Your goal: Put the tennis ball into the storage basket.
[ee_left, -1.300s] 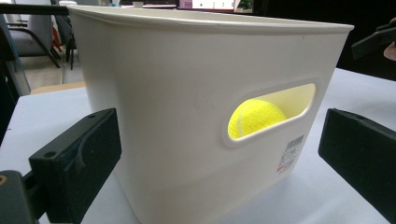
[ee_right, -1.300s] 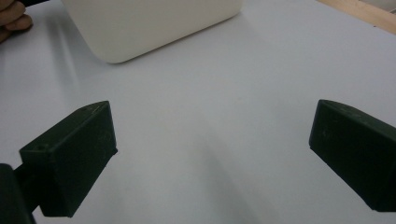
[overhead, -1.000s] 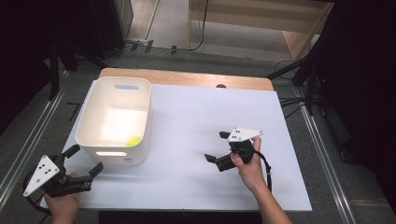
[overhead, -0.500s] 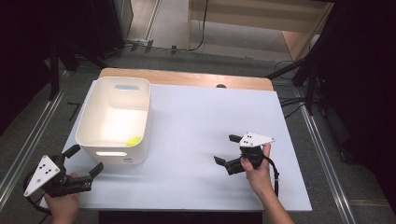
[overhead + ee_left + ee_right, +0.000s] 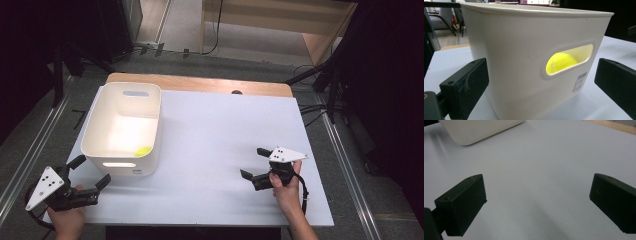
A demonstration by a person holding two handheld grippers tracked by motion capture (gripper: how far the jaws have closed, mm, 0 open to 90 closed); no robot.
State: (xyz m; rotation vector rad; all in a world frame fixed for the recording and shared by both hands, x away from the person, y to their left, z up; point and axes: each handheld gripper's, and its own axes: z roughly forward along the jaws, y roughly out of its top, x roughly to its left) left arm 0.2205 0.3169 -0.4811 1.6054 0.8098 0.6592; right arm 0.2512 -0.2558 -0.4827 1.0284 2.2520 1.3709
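Yellow ball [image 5: 561,63] beyond left tool [image 5: 541,82]

Ball [image 5: 561,63] — mostly behind bin wall [image 5: 524,50]

surface: white tabletop [image 5: 215,145], centre of the high view | far edge: bare wooden strip [image 5: 200,84] along the top | on it: white plastic bin [image 5: 98,131] with handle slots, left part of the frame, standing upright | rest of tabletop: plain white | below: grey floor [image 5: 45,135] at left
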